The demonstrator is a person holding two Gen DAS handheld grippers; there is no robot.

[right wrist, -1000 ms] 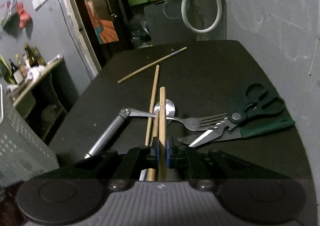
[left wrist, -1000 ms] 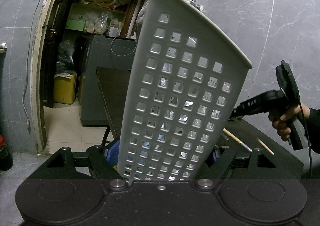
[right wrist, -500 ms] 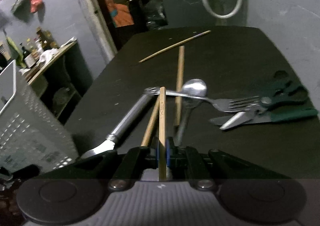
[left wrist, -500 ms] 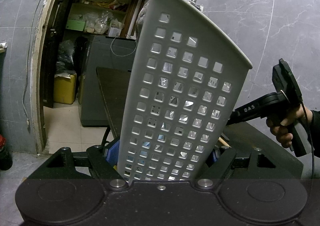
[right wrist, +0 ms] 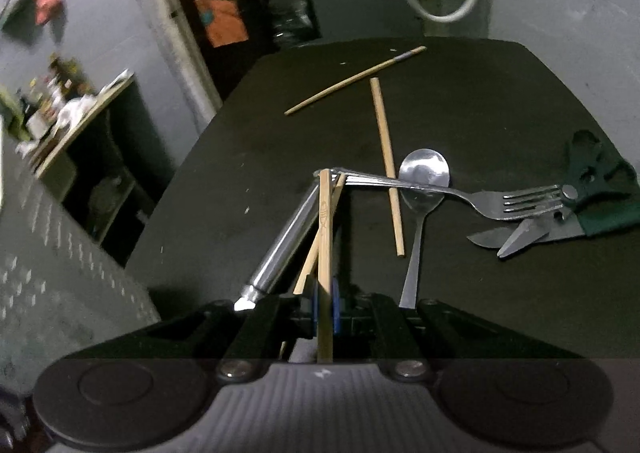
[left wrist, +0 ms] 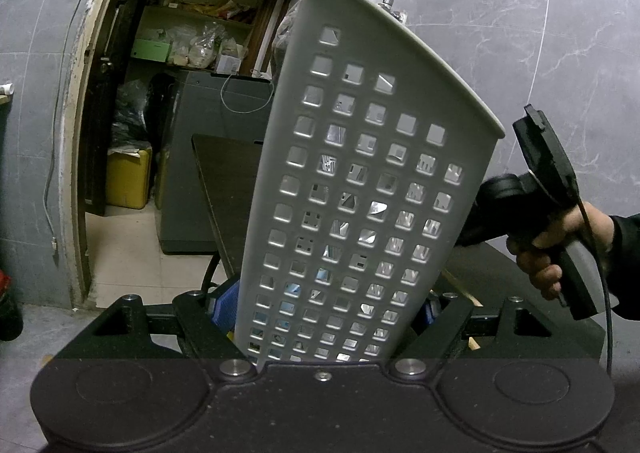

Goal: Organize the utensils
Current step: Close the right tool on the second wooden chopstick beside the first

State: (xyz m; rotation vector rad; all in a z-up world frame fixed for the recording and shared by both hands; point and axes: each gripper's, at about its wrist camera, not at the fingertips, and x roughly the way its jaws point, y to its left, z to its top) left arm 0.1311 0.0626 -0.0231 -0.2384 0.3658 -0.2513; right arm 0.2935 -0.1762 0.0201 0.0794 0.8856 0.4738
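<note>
Fingers of the right gripper (right wrist: 326,309) are clamped together on a wooden chopstick (right wrist: 326,237), its blue pads squeezing the lower end while the stick rises straight ahead along the view; only the right wrist view shows this. Just beside it a second chopstick (right wrist: 316,249) leans at a slant, and a steel-handled knife (right wrist: 286,241) lies to their left, its handle running up toward the handle end of a fork (right wrist: 452,193). That fork crosses over a spoon (right wrist: 422,181) and another loose chopstick (right wrist: 387,165), and its tines reach a pair of green-handled scissors (right wrist: 568,213) at the right. Farther back a thin chopstick (right wrist: 356,80) lies alone on the dark bench (right wrist: 500,113). The left wrist view shows none of these utensils clearly; there the left gripper (left wrist: 324,313) has its fingers closed on the two sides of a white perforated basket (left wrist: 360,181), which stands tilted, leaning to the right, with glints of metal cutlery visible through its square holes. The same view shows the person's right hand (left wrist: 560,249), in a dark sleeve, wrapped around the pistol handle of the right gripper, which angles downward toward the bench behind the basket. A blurred wall of that basket shows at the left edge of the right wrist view.
</note>
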